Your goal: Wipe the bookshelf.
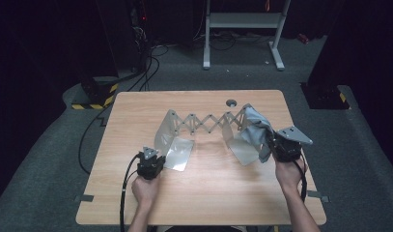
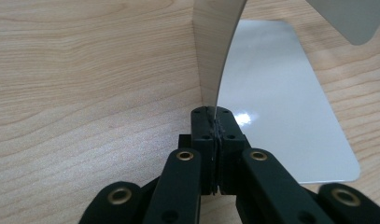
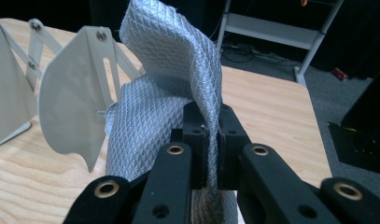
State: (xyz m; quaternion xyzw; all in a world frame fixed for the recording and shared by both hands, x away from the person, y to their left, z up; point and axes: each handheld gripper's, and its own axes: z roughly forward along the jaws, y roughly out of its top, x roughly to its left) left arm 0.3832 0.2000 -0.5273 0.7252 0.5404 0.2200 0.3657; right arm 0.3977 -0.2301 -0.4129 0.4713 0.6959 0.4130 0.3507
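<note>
A: Looking down from the high view first. Sitting across the middle of the tabletop (image 1: 203, 179): a folding metal rack (image 1: 203, 123), scissor links stretched out, one end panel at each side.

B: Holding the rack's left panel (image 2: 211, 51) with the left hand-held gripper (image 1: 150, 162), at about 8 o'clock from the tabletop's centre. Jaws pinched tight on the thin bottom edge, seen clearly in the left gripper view (image 2: 214, 122).

A: Lying flat just beside that grip, toward 3 o'clock in the left gripper view: the shiny base plate (image 2: 281, 102). Reflecting light, resting on the wood.

B: Turning to the other side. Gripping a grey cloth (image 1: 256, 129) with the right hand-held gripper (image 1: 286, 145), at about 3 o'clock from the tabletop's centre.

A: Jaws narrow there, closed on the cloth (image 3: 164, 88) with a fold squeezed between the pads, as seen in the right gripper view (image 3: 211, 126). Showing a woven diamond texture.

B: Draping over the top of the rack's right panel (image 3: 71, 102), bunching up above the jaws and hanging down below them. Raised off the tabletop.

A: Standing beyond the tabletop at 12 o'clock: a white frame (image 1: 242, 29) on the grey floor. Trailing across the floor at 10 o'clock: black cables (image 1: 146, 72).
</note>
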